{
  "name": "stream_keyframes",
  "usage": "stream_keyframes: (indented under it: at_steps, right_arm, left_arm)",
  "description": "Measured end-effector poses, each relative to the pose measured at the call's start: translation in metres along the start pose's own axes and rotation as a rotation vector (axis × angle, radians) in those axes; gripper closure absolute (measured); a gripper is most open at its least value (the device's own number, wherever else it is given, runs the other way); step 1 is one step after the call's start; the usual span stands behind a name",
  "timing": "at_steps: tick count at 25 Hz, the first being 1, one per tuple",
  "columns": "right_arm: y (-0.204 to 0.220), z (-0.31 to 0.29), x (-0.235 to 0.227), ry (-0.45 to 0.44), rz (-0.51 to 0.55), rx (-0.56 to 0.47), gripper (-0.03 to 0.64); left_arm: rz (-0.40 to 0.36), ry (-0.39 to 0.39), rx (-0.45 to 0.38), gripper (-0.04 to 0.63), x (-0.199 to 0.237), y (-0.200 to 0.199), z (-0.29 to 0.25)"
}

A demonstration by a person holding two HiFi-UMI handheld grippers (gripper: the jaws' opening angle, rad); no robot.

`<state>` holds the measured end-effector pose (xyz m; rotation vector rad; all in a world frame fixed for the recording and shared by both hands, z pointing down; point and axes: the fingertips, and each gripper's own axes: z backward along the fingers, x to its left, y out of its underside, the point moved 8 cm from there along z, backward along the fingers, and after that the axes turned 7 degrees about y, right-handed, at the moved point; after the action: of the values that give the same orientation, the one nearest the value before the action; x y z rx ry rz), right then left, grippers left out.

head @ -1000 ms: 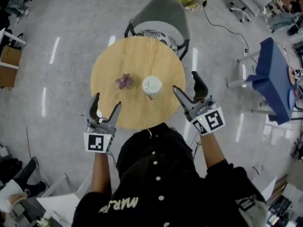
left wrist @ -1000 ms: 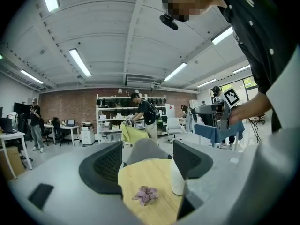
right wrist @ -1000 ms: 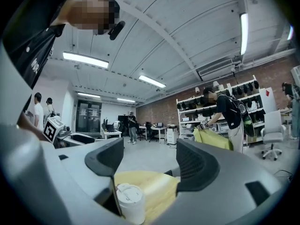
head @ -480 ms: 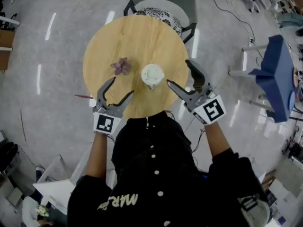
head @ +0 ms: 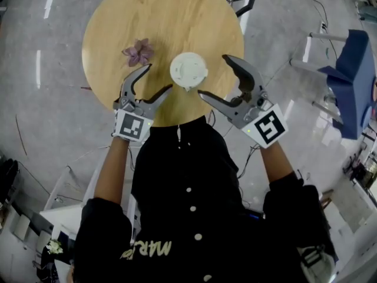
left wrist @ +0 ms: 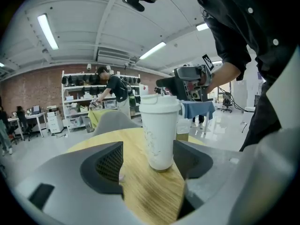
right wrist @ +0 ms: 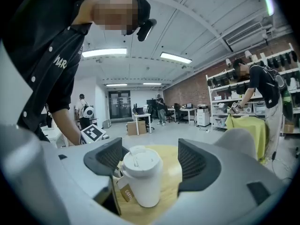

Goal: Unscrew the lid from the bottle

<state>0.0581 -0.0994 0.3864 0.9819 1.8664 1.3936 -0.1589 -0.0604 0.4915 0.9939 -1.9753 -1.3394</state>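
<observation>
Both grippers have dropped in over the table's near edge, toward the bottle. A purple flower lies at the left. Beside it, the left gripper gapes wide and holds nothing. The bottle stands upright between the two, lid on. The right gripper's jaws have just been opening and stand wide and empty, with the bottle just ahead.
</observation>
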Motion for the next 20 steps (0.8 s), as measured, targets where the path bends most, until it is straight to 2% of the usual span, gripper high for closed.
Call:
stream_keyframes:
  at_steps: [8,17,20]
  right_arm:
    - [0.029,-0.015,-0.005,-0.060,0.007,0.008,0.241]
    - [0.038,-0.027,0.001,-0.141,-0.012,0.009,0.210]
    - [0.040,-0.031,0.004,-0.166,0.001,0.015,0.207]
  left_arm:
    - [0.030,0.042,-0.020,0.268,0.000,0.030,-0.039]
    - [-0.010,0.159,-0.026,0.267,-0.004,0.033,-0.067]
    - [0.003,0.185,-0.030,0.254,-0.005,0.033,-0.077]
